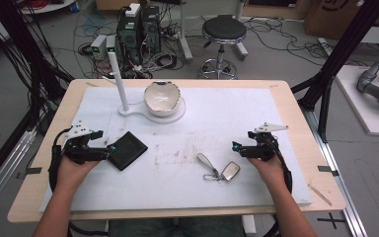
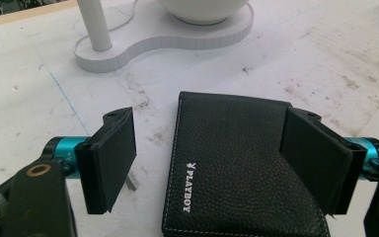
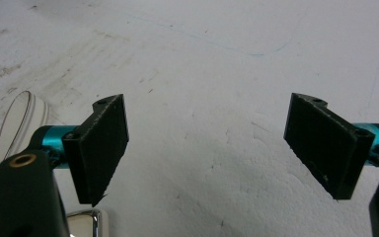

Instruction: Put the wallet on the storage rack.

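Grippers both released: left gripper point(image 2: 217, 163) straddling black leather wallet point(image 2: 237, 168); right gripper point(image 3: 212, 148) at three o'clock.

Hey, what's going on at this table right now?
A person holds a claw in each hand over a white mat. The left claw is open around a black leather wallet, not yet gripping it. The right claw hangs open just above a car key fob with its strap. A white bowl sits behind.

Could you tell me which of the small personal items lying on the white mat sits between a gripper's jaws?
The black wallet, between the open jaws of the left gripper. The car key with its strap lies beside the right gripper, outside its jaws.
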A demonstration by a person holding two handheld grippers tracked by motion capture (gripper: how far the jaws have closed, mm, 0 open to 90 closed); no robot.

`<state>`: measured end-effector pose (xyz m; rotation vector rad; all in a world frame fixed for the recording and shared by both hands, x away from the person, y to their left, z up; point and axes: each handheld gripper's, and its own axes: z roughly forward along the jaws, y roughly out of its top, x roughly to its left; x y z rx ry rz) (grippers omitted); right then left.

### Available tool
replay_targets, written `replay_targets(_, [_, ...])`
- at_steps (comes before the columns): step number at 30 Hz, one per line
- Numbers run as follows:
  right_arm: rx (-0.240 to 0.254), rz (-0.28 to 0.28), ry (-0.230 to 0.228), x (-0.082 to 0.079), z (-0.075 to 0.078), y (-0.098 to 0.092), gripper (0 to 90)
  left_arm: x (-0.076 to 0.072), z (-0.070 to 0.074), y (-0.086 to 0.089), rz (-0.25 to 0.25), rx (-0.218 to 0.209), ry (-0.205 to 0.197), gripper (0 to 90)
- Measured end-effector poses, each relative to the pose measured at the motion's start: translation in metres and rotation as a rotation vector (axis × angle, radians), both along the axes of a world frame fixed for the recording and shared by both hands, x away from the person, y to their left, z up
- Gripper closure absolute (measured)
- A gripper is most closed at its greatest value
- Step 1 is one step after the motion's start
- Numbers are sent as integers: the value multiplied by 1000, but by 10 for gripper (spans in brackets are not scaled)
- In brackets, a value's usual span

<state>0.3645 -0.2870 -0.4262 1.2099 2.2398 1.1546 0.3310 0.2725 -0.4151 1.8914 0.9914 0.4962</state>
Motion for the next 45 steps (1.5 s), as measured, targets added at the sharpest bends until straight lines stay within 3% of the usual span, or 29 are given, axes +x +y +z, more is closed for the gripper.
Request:
replay_targets(10, [14, 3, -8, 2, 1, 4, 172, -6, -1, 6, 7, 9, 0, 217])
replay_targets(19, [64, 27, -33, 10, 10, 20, 172, -20, -1, 19, 33, 18, -6, 217])
replay_targets(22, [83, 45, -21, 14, 12, 30, 172, -26, -1, 24, 45, 22, -5, 217])
replay_targets(35, [73, 138, -14, 32, 23, 82, 172, -53, -3, 49, 110, 27, -3, 217])
replay_targets(45, [62, 243, -29, 44, 34, 139, 172, -68, -5, 61, 148, 48, -4, 217])
